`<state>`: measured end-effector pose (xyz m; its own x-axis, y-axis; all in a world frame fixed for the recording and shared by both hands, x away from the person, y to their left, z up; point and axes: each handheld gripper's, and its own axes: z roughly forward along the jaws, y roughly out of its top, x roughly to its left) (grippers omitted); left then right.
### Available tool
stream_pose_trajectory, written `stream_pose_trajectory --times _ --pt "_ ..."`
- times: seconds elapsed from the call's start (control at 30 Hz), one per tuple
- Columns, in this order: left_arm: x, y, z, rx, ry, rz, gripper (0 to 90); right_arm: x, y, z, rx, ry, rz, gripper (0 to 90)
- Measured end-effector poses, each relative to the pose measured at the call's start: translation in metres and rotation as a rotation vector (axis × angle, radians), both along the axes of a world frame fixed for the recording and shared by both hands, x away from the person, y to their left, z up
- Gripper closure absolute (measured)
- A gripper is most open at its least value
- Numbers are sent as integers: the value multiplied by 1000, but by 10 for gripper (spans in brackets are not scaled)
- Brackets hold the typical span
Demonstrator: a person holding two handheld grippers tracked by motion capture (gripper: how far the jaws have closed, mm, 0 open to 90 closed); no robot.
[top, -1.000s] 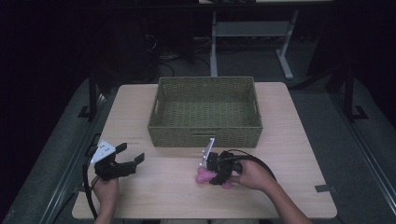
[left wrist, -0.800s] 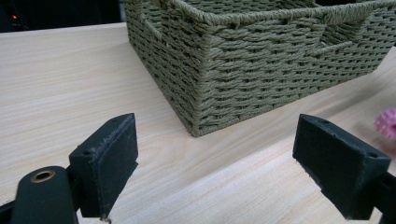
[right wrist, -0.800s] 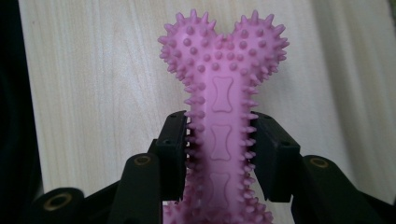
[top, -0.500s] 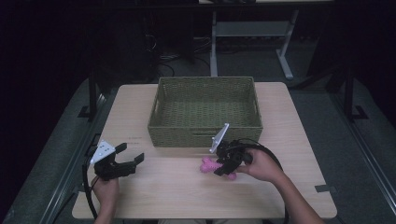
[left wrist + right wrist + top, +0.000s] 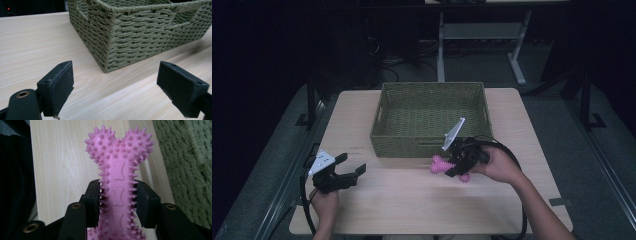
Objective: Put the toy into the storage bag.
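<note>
A pink spiked bone toy (image 5: 117,172) sits clamped by its shaft between the two black jaws of my right gripper (image 5: 117,202), its knobbed end pointing away. From the high view the right gripper (image 5: 457,162) holds the pink bone toy (image 5: 440,164) lifted just in front of the woven green basket (image 5: 432,142), tilted toward it. My left gripper (image 5: 352,166) rests at the table's front left with its jaws wide apart and nothing between them. The left gripper view looks past its pads (image 5: 58,86) at the basket's near corner (image 5: 110,47).
The basket stands at the middle back of the light wooden table (image 5: 412,200). A cable (image 5: 507,150) loops from the right gripper over the person's hand. Dark floor and a metal desk frame (image 5: 482,35) lie beyond the table.
The right gripper has risen from the tabletop with the pink bone toy and moved right and toward the basket's front wall. The left gripper has stayed where it was.
</note>
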<state>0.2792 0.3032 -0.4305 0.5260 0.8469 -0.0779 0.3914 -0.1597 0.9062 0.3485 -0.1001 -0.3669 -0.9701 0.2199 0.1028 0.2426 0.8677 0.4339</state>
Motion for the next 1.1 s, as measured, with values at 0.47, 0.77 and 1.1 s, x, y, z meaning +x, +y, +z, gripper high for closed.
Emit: stream_pose_trajectory --times 0.47,0.77,1.1 --pt "0 0 0 4 1 2 136 9 -6 17 17 -7 -2 582" --pt "0 -1 0 7 2 -3 136 15 -10 33 13 -26 -4 582" --pt "1 -1 0 6 1 -2 136 24 -10 49 27 -38 4 582"
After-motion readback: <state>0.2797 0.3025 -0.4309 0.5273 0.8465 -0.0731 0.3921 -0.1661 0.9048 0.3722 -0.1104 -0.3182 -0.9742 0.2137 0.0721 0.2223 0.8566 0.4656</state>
